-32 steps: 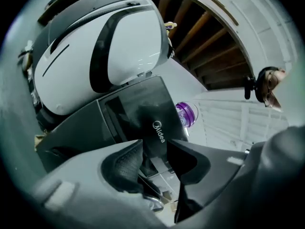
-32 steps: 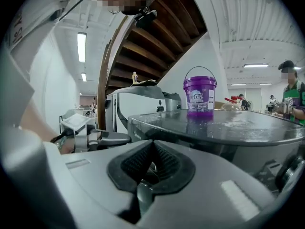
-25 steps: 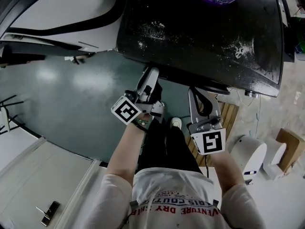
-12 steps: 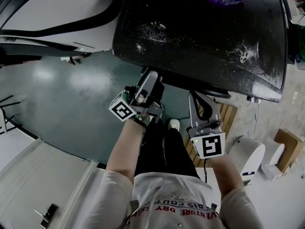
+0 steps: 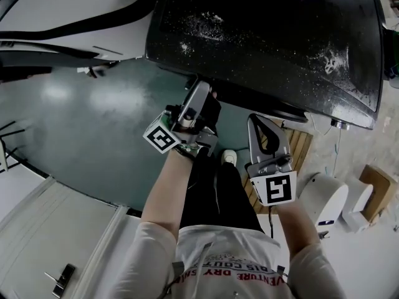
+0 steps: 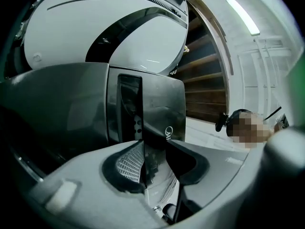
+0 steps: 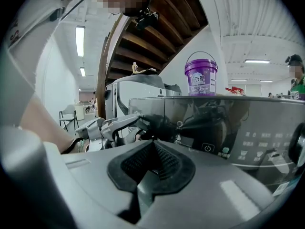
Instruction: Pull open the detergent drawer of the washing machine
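- The left gripper point(image 5: 201, 96) reaches to the upper front edge of the washing machine point(image 5: 268, 36), tips at the machine's left end.
- Its fingers point(image 6: 127, 162) are nearly together, clamped on the glossy dark front of the detergent drawer point(image 6: 159, 109), which stands upright between them.
- How far the drawer is out, I cannot tell.
- The right gripper point(image 7: 153, 149) hangs just in front of the control panel point(image 7: 259, 144), apart from it; its fingers meet at the tips and hold nothing.
- A purple bucket point(image 7: 200, 79) stands on the machine.
- Both arms stretch forward side by side.
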`<state>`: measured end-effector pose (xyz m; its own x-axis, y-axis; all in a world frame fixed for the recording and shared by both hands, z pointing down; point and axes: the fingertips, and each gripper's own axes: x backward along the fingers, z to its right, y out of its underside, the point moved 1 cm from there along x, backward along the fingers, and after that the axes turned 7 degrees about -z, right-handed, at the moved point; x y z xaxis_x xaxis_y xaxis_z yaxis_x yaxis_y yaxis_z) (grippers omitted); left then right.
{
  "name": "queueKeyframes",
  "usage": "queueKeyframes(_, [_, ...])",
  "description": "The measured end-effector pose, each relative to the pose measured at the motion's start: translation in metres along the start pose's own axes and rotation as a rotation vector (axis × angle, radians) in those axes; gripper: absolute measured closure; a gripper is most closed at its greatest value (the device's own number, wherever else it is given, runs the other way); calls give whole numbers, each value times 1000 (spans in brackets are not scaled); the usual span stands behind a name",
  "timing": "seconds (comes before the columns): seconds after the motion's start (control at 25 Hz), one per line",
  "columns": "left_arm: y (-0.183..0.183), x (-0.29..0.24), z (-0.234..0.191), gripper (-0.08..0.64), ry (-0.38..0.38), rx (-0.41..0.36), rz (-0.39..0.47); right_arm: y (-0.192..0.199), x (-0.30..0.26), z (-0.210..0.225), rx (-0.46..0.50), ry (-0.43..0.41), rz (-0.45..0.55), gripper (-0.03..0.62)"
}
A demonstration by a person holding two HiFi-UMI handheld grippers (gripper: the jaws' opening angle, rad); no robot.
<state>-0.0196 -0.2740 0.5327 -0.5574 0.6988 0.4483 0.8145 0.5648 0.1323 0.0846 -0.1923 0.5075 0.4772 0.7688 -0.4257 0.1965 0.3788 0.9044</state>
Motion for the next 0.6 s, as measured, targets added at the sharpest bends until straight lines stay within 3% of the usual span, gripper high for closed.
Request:
queueKeyframes(0.24, [0, 1, -1, 423, 5, 3, -7, 11, 9, 9, 44, 20, -6, 592])
queueKeyframes(0.6, [7, 22, 12, 439, 39, -11, -4, 5, 14, 27, -21, 86, 65, 592])
